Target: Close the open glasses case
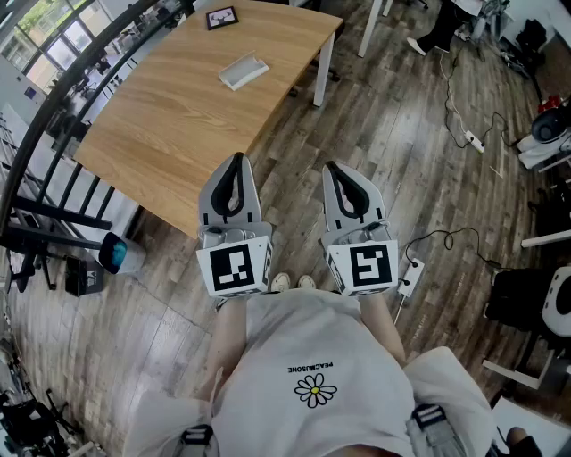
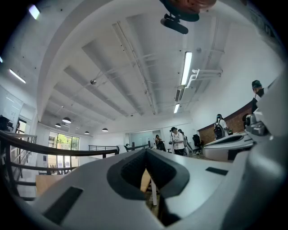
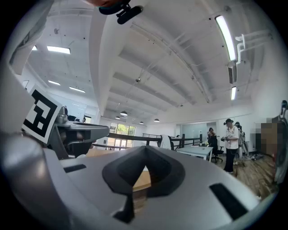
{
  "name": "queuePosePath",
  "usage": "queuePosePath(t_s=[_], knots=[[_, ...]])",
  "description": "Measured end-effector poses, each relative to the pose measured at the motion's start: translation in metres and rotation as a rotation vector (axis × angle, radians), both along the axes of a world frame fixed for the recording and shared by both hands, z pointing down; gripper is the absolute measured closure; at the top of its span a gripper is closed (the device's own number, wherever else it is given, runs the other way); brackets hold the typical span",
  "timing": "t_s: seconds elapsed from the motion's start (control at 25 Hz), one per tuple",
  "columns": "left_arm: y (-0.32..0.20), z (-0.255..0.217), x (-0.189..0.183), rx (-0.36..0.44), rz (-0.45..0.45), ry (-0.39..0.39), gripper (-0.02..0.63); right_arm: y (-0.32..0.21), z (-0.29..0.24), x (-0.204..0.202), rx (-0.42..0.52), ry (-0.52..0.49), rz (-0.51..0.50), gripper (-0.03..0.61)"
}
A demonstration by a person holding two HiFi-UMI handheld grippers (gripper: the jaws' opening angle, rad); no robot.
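Observation:
The glasses case [image 1: 243,71], pale grey and flat, lies on the far part of the wooden table [image 1: 178,134]; it is too small here to tell how its lid stands. My left gripper [image 1: 236,162] and right gripper [image 1: 335,170] are held side by side close to the person's body, short of the table's near edge and well apart from the case. Both are shut with nothing between the jaws. In the left gripper view the left gripper [image 2: 146,151] points level into the room, and the right gripper [image 3: 145,148] does the same in its own view. Neither gripper view shows the case.
A black-framed marker card [image 1: 221,17] sits at the table's far end. A dark railing [image 1: 53,107] runs along the left. A power strip [image 1: 410,277] and its cable lie on the wood floor at right. People [image 2: 177,140] stand far off in the room.

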State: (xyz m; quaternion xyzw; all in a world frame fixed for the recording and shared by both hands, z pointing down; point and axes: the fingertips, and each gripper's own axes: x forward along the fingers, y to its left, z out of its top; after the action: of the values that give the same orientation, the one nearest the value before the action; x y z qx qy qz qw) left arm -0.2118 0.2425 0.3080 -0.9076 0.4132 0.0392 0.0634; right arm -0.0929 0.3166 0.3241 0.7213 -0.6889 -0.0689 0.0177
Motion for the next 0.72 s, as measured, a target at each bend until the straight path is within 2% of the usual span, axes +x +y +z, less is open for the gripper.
queuePosePath(t_s=[0.52,0.72], knots=[[-0.007,0.008,0.008,-0.017,-0.027,0.011,0.598,-0.008,0.005,0.012,0.015,-0.033,-0.051,0.572],[0.001,0.016,0.013,-0.037,-0.030,0.053,0.598,0.005,0.021,0.018,-0.004,-0.045,-0.064,0.571]])
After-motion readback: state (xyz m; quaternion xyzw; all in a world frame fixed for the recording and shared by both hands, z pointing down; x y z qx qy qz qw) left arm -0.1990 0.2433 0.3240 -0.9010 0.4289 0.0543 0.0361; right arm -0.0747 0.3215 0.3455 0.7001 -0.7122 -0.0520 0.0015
